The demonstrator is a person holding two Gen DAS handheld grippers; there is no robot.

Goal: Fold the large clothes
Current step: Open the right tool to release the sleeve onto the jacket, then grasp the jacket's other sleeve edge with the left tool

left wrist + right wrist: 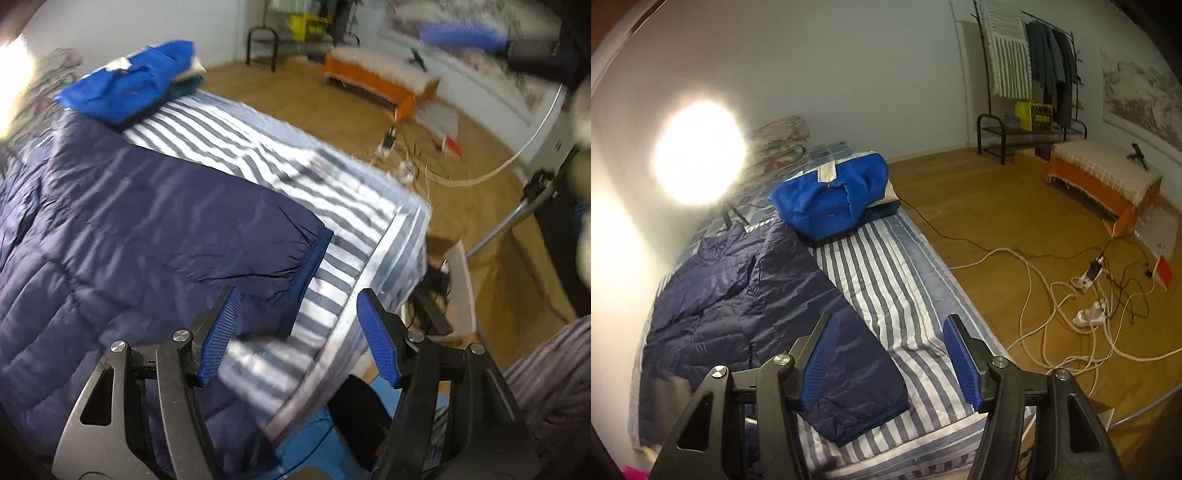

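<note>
- Striped grey-and-white bed cover (886, 280) spans a low bed set against a pale wall, with wooden flooring (997, 221) to the right.
- Navy puffer jacket (738, 302) lies spread flat on the left half of the bed; one sleeve (864, 384) runs toward the near edge, its cuff (310, 280) resting on the stripes.
- Folded blue garment (831, 192) sits on top of a small stack at the far end of the bed, just beyond the jacket.
- Left gripper (295, 332): jaws spread wide, holding nothing; it hovers above the sleeve cuff. Left view is motion-blurred.
- Right gripper (886, 362): jaws spread wide, holding nothing; it sits above the sleeve near the bed's near edge.
- Bright lamp (698, 155) glares at far left, beside patterned bedding (779, 140).
- White and black cables (1082, 310) with power strips lie tangled on the floor at right.
- Orange bench (1108, 184) with a pale cover stands at far right; a clothes rack (1034, 66) with hanging garments stands against the far wall.
</note>
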